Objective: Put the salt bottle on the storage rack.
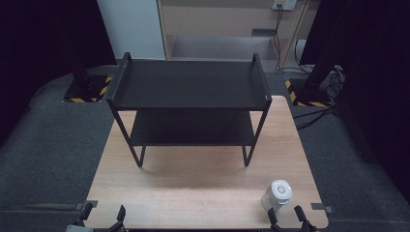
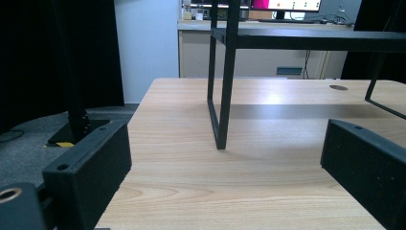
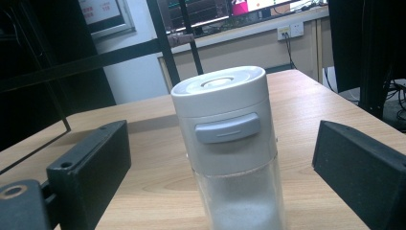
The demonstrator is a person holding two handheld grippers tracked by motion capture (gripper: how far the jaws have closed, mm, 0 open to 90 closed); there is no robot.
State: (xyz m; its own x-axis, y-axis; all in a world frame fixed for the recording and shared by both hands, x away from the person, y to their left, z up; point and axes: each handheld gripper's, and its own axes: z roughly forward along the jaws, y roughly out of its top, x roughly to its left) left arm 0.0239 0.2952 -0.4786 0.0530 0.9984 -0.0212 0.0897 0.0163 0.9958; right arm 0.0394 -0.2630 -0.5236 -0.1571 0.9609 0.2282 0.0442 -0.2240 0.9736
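Note:
A white-lidded jar with a clear body and white powder inside stands upright near the wooden table's front right corner. My right gripper sits just behind it at the table edge. In the right gripper view the jar stands between the jaws of the right gripper, which are open and clear of both its sides. My left gripper rests at the front left edge, open, with nothing between its jaws. A black two-tier rack stands on the far half of the table, both shelves bare.
The rack's near left leg stands ahead of the left gripper. Light-stand bases with yellow-black stripes sit on the grey floor at the back left and back right, with cables by the right one. A cabinet lies beyond.

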